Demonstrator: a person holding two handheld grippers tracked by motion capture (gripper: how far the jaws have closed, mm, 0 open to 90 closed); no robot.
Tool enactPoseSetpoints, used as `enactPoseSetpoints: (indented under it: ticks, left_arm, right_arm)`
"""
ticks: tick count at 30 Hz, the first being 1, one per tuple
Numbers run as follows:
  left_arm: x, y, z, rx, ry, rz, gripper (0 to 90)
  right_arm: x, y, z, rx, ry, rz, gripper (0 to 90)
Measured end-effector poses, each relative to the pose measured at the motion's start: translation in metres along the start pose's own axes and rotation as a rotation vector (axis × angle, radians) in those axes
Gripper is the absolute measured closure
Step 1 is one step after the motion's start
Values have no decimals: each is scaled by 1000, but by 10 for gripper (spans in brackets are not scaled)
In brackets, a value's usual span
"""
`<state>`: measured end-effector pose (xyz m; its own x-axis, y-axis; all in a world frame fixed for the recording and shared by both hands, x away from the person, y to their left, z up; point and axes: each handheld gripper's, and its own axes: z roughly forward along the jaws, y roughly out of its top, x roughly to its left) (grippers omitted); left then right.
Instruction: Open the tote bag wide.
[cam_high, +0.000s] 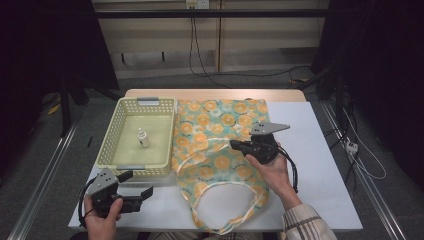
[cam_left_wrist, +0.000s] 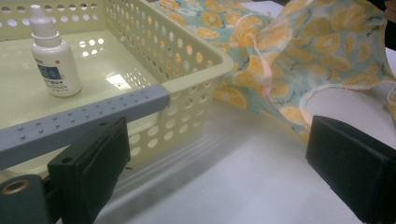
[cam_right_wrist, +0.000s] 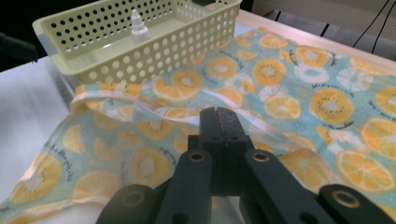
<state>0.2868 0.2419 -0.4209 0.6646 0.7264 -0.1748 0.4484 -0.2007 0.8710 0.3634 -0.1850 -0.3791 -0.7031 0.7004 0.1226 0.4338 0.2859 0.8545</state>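
At the near left corner of the counter (cam_high: 320, 165), the left tongs (cam_high: 141, 185) hover with jaws wide apart, holding nothing, just short of the basket's (cam_high: 112, 131) grey-handled near rim. Farther right, the right tongs (cam_high: 239, 145) are closed on the pale trim of the fruit-print bag (cam_high: 220, 150), pinching the upper layer at its mouth. The step in hand appears to be opening the bag: one edge is gripped, the opposite edge is free. The next move likely calls for the left tongs to take the lower rim so the mouth spreads. The bag lies flat beside the basket, long axis running near to far, handles and mouth toward the person, closed bottom at the far edge. Farthest, a small white dropper bottle (cam_high: 143, 138) stands upright inside the basket.
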Motion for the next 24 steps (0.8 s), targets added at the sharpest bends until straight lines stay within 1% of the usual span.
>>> enactPoseSetpoints:
  ticks: [2,6,12,14,17,20,23,24]
  left_arm:
    - [1,0,0,-2,1,-4,62]
    - [2,-1,-1,-7,-2,-8,62]
    - [5,-1,-2,-18,-7,-20,62]
    - [7,-1,-3,-20,-14,-21,62]
    - [9,0,-4,-22,-26,-34,71]
    - [10,1,-5,-24,-24,-27,72]
    - [11,2,-5,-32,-10,-24,72]
    - [11,3,-5,-33,-9,-23,72]
  right_arm:
    - [-3,3,0,-12,-1,4,900]
    - [-7,6,3,-15,0,10,900]
    - [-10,13,5,-37,2,17,900]
    - [-11,17,4,-46,0,17,900]
    - [-13,21,3,-64,-3,23,900]
    - [-13,25,1,-78,-5,18,900]
    - [-14,29,0,-94,-6,22,900]
    - [-14,30,-1,-99,-7,16,900]
